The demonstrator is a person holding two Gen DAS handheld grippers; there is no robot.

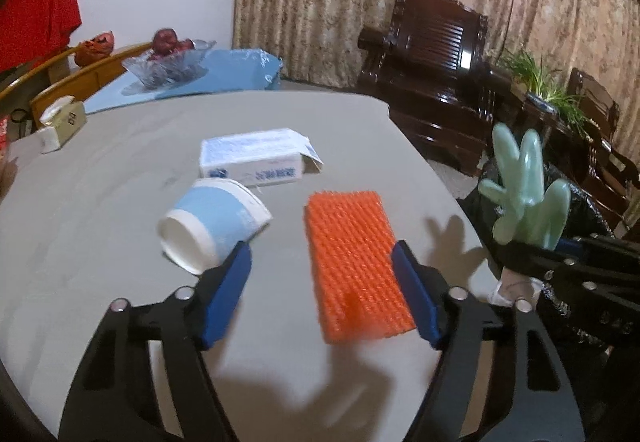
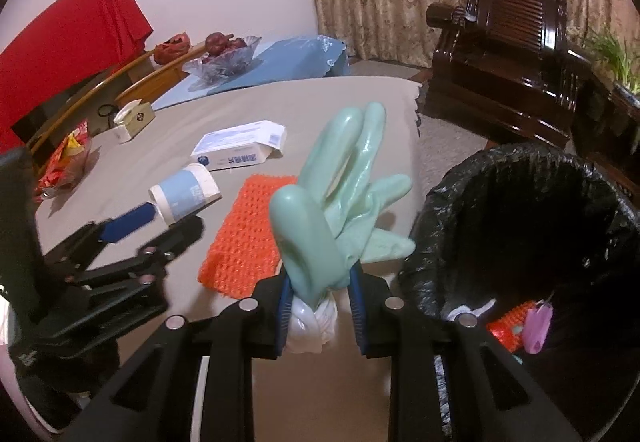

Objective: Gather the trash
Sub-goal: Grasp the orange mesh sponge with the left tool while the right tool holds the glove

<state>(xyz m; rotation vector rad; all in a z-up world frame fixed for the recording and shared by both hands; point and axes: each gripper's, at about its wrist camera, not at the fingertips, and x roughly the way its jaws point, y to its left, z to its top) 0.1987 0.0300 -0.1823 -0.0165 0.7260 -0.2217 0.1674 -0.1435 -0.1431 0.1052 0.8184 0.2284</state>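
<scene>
Blue-banded paper cup (image 1: pixel 214 224) lies tipped beside white carton (image 1: pixel 254 157), its print unreadable. Left gripper (image 1: pixel 320 282) gapes wide, empty, over orange mesh (image 1: pixel 354 266). Right gripper (image 2: pixel 320 316) clamps green glove (image 2: pixel 340 197) beside black-lined bin (image 2: pixel 520 226).

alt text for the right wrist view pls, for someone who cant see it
The right gripper holds an inflated pale green glove by its knotted white cuff, fingers up, beside a black-lined trash bin. Behind it, a grey table holds an orange mesh pad, a tipped paper cup and a white box; the open left gripper hovers nearby.
</scene>
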